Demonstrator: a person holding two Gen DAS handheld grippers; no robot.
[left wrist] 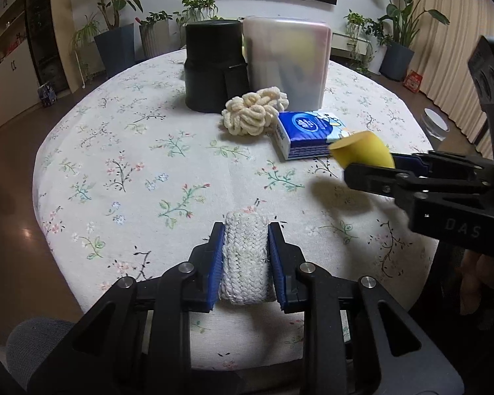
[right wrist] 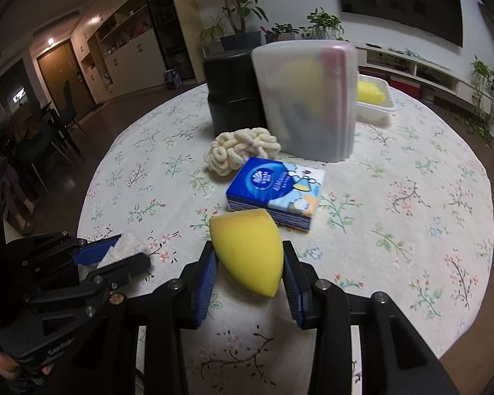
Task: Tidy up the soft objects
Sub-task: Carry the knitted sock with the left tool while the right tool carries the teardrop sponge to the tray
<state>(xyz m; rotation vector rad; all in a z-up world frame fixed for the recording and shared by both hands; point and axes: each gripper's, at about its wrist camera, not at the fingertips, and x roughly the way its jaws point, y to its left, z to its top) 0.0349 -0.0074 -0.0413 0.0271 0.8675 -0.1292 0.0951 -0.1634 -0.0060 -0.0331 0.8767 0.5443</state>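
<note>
From the left wrist, a black canister and a frosted plastic box are standing at the far side of the floral tablecloth, with a cream yarn bundle and a blue tissue pack lying in front (nothing is blocking the near cloth). The left gripper is clamping a white knitted pad.

From the right wrist, the right gripper is squeezing a yellow sponge, just short of the tissue pack; a white tray is sitting behind the box.
</note>
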